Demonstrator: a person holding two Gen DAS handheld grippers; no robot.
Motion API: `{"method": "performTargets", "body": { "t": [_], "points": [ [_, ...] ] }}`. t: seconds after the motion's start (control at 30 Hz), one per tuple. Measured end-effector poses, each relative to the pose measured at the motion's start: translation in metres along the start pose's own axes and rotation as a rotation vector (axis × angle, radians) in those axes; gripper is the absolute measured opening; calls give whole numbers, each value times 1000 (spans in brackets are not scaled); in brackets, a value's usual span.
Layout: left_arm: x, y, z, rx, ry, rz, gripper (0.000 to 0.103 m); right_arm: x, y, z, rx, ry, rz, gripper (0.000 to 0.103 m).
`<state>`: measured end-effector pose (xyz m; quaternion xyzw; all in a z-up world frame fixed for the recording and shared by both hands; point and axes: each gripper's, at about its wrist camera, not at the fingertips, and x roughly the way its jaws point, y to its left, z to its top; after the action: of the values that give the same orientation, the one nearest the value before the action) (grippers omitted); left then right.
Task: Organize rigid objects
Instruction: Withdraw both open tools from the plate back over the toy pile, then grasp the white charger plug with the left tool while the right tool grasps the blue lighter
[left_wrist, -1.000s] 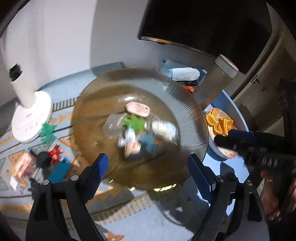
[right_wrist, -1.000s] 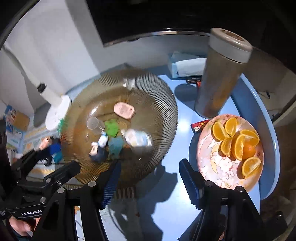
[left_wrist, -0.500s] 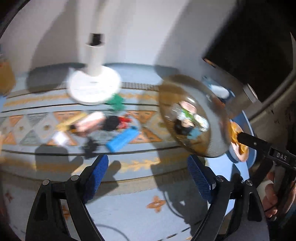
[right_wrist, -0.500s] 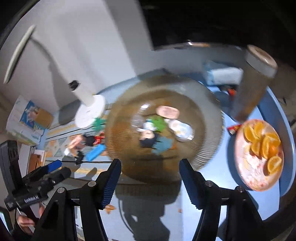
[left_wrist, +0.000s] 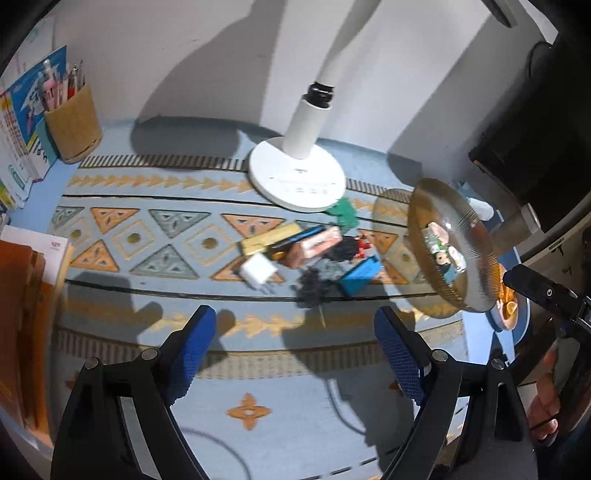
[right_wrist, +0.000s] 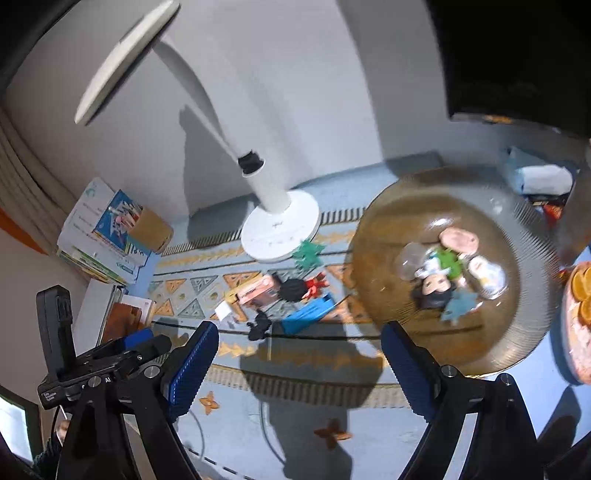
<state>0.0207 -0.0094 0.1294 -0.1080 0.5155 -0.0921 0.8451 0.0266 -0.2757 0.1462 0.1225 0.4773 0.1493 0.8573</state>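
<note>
A ribbed amber glass bowl (right_wrist: 524, 332) on the patterned mat holds small toys: a pink piece, a green piece, a dark-haired doll (right_wrist: 434, 290). It shows at the right of the left wrist view (left_wrist: 476, 258). Left of the bowl lies a pile of small objects: a white charger (left_wrist: 258, 272), a pink box (left_wrist: 314, 245), a blue block (left_wrist: 360, 277), a black item (left_wrist: 312, 284), a green star (left_wrist: 343, 214). My left gripper (left_wrist: 295, 350) is open and empty, above the mat before the pile. My right gripper (right_wrist: 299, 362) is open and empty, between pile and bowl.
A white desk lamp base (left_wrist: 297, 181) stands behind the pile. A pen holder (left_wrist: 74, 122) and books (left_wrist: 18, 129) sit at far left. An orange folder (left_wrist: 22, 314) lies at left. A plate of orange slices (right_wrist: 580, 314) is at the right edge.
Both grippers have swung left and pulled back from the bowl toward the pile of small objects. The bowl now sits at the right of both views. Both stay open.
</note>
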Motion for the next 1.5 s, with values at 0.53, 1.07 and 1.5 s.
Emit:
{"method": "performTargets", "body": {
  "t": [0.53,1.07,1.5],
  "points": [
    [84,33,22,282,177,-2,86,109,11,-29,242,246,-167,89],
    [134,35,39,422,215,52,87,185,14,5,295,258,-330,65],
    [115,78,59,232,220,-87,86,174,2,-11,316,253,-366,43]
  ]
}}
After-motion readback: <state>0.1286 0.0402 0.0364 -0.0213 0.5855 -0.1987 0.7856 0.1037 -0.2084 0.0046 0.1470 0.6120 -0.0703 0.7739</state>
